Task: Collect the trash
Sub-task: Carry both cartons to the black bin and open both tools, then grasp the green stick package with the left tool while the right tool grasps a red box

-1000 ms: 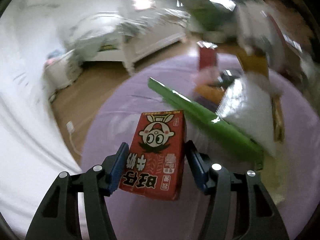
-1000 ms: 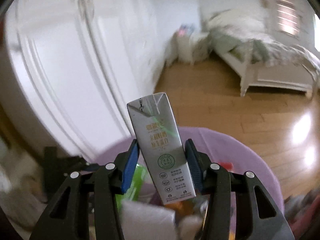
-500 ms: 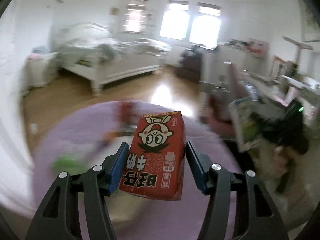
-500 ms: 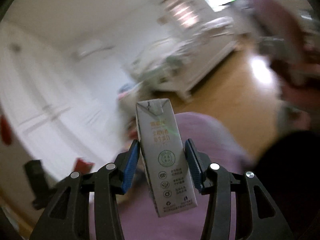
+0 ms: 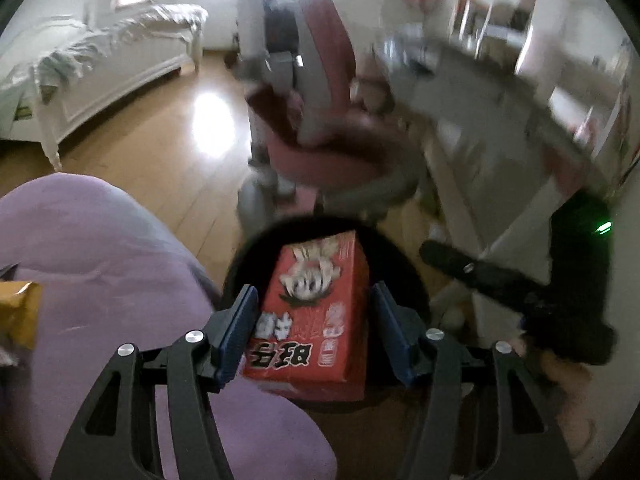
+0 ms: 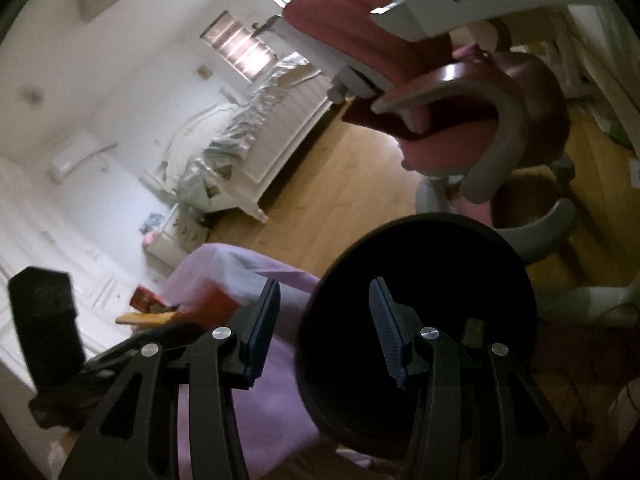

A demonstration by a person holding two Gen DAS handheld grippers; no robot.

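Left wrist view first: far left of the frame you've got the purple-covered worktop, with a yellow-brown packet poking in at the left edge. Upper left there's a white bed on the wood floor. Bottom centre are your left tongs, and their jaws have just been opening: the red drink carton sits between the blue pads, printed face up, with a gap showing on both sides, so they're loose around it, not squeezing. The carton is right over the mouth of the black bin. Top centre is a pink and grey chair, pretty blurred, and at the right a dark gripper body with a green light, too smeared to read.

Right wrist view: at lower left there's a black blocky device, then the purple worktop with a red box and some other scraps on it. Your right tongs sit bottom centre, jaws apart with nothing in them. The right pad hangs over the bin's dark opening, the left pad over the purple cloth. The pink chair fills the upper right.
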